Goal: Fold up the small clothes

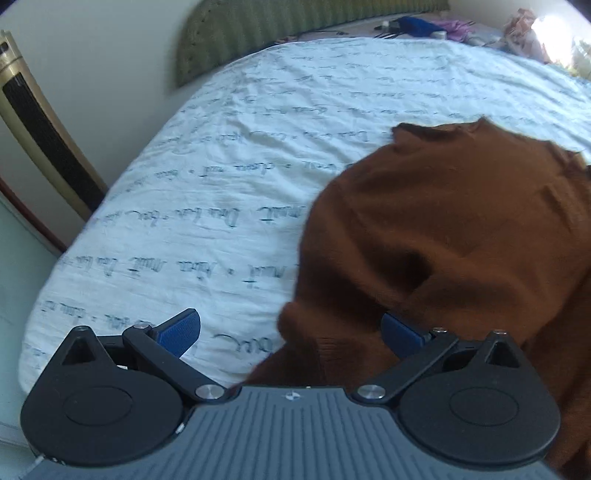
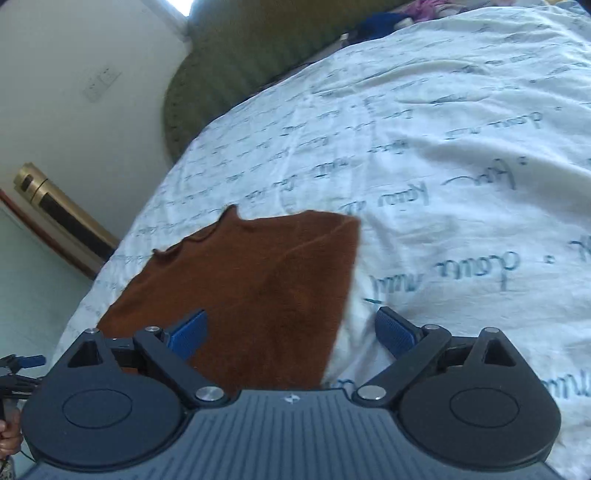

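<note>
Bed covered with white sheet printed in dark handwriting; green headboard behind, gold-coloured appliance against wall at left, loose clutter at far end. Brown sweater lying on sheet, near edge bunched, far corner flat. Left gripper spread wide, bunched sleeve end between pads, not pinched. Right gripper likewise wide, nothing gripped, straddling sweater's right edge: one pad over knit, other over bare sheet.

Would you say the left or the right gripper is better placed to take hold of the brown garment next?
Left, probably. The left gripper has open jaws with a bunched fold of the brown garment between them; the right gripper only straddles its flat edge.
</note>
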`<state>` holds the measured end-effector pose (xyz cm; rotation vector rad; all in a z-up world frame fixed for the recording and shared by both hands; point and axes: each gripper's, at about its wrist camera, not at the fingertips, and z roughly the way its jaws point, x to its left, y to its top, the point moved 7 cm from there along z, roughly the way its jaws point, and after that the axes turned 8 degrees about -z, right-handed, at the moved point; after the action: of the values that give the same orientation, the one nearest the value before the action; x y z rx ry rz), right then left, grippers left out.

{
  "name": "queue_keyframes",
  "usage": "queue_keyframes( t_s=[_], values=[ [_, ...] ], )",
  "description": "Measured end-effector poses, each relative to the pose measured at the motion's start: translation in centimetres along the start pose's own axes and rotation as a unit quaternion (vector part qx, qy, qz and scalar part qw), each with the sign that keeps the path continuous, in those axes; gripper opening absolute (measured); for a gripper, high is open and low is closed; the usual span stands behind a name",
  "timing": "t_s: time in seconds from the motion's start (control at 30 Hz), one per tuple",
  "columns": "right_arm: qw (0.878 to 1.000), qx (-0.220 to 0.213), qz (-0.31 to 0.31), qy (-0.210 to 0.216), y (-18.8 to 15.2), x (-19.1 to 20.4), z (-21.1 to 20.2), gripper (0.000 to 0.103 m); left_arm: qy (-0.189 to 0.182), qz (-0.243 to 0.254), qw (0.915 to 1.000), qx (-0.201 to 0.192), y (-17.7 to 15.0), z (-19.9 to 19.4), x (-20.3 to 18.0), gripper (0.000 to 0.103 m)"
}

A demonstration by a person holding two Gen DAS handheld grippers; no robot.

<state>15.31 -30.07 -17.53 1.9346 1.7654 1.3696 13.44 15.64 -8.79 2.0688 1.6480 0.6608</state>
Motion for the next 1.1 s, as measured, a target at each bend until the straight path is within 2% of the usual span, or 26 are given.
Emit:
queue_keyframes(
  t_s=[0.03,0.07,0.1,0.13,0.17,0.27,0.33,0.43,0.5,0.53,0.57,0.6,0.63,0.67,0.7,0.73,0.77,0.8,0.83,0.9,0.93,0.97,1.0,1.07,1.1],
  values=[
    [0.999,0.017,-0.028,-0.024,0.1,0.7,0.8,0.045,-0.022,-0.013,0.9997,-0.004,-0.2,-0.2,-0.1,0.093],
    [0.997,0.023,-0.053,-0.053,0.3,1.1,1.1,0.01,-0.037,-0.031,0.9988,-0.004,-0.4,-0.3,-0.1,0.069],
    [0.995,0.021,-0.079,-0.065,0.5,1.9,1.0,0.009,-0.048,-0.048,0.9977,0.001,-0.5,-0.2,0.1,0.055],
    [0.993,0.017,-0.096,-0.072,0.8,2.4,0.6,0.009,-0.065,-0.07,0.9953,0.01,-0.5,-0.1,0.0,0.034],
    [0.991,0.006,-0.104,-0.08,1.2,2.6,0.1,0.009,-0.08,-0.085,0.993,0.014,-0.4,0.1,0.1,0.026],
    [0.991,-0.024,-0.092,-0.09,2.7,1.7,-2.0,0.009,-0.091,-0.1,0.9908,0.009,0.2,0.6,-0.7,0.015],
    [0.991,-0.033,-0.086,-0.093,3.4,0.9,-3.1,0.008,-0.094,-0.103,0.9902,-0.004,1.1,0.7,-1.3,0.014],
    [0.988,-0.037,-0.081,-0.122,3.7,-1.0,-3.9,0.008,-0.09,-0.1,0.9905,-0.029,3.0,1.2,-2.5,0.014],
    [0.984,-0.022,-0.078,-0.16,2.9,-2.8,-3.2,0.009,-0.061,-0.067,0.995,-0.04,3.6,2.7,-3.3,0.014],
    [0.984,0.002,-0.071,-0.166,2.0,-4.0,-2.4,0.009,-0.043,-0.056,0.997,-0.034,3.6,3.8,-3.5,0.014],
    [0.984,0.004,-0.062,-0.164,1.4,-4.7,-2.1,0.01,-0.039,-0.058,0.9973,-0.023,3.3,4.6,-3.4,0.014],
    [0.984,-0.005,-0.066,-0.167,1.2,-4.7,-2.5,0.022,-0.055,-0.067,0.9962,-0.012,3.0,4.9,-3.2,0.014],
    [0.981,-0.006,-0.075,-0.181,1.1,-4.6,-3.0,0.033,-0.073,-0.074,0.9945,-0.015,2.9,4.5,-3.1,0.023],
    [0.976,-0.003,-0.085,-0.202,1.0,-4.2,-3.8,0.066,-0.085,-0.08,0.9929,-0.022,2.7,3.8,-2.8,0.041],
    [0.971,-0.01,-0.098,-0.219,1.0,-3.7,-5.0,0.088,-0.095,-0.081,0.9918,-0.026,2.5,3.0,-2.7,0.054],
    [0.966,-0.025,-0.118,-0.228,0.9,-2.5,-6.3,0.088,-0.113,-0.079,0.9901,-0.027,2.2,2.3,-2.8,0.078],
    [0.967,-0.034,-0.138,-0.213,0.6,-0.9,-7.3,0.088,-0.144,-0.079,0.9861,-0.029,1.8,1.4,-3.1,0.09],
    [0.97,-0.041,-0.155,-0.182,0.1,0.7,-8.0,0.088,-0.167,-0.075,0.9828,-0.025,1.4,0.9,-3.4,0.092],
    [0.975,-0.042,-0.171,-0.133,-0.8,2.9,-8.5,0.087,-0.171,-0.065,0.9829,-0.015,1.1,0.9,-3.7,0.094],
    [0.98,-0.036,-0.179,-0.082,-2.3,5.9,-8.8,0.087,-0.124,-0.05,0.9911,0.005,0.4,1.7,-3.6,0.093],
    [0.98,-0.03,-0.189,-0.049,-3.0,7.6,-8.5,0.087,-0.114,-0.054,0.992,0.012,0.2,2.2,-3.3,0.092],
    [0.978,-0.022,-0.205,-0.014,-3.6,9.3,-8.0,0.087,-0.135,-0.074,0.9879,0.023,-0.1,2.7,-2.8,0.088],
    [0.975,-0.018,-0.219,0.004,-3.9,10.7,-7.5,0.087,-0.162,-0.104,0.9806,0.039,-0.3,3.3,-2.3,0.083],
    [0.969,-0.01,-0.245,0.002,-4.1,13.7,-5.9,0.087,-0.21,-0.146,0.9644,0.068,-0.6,4.0,-2.2,0.043],
    [0.967,-0.005,-0.253,0.001,-4.1,14.6,-5.2,0.087,-0.22,-0.152,0.9608,0.074,-0.6,4.3,-2.3,0.037]
  ],
)
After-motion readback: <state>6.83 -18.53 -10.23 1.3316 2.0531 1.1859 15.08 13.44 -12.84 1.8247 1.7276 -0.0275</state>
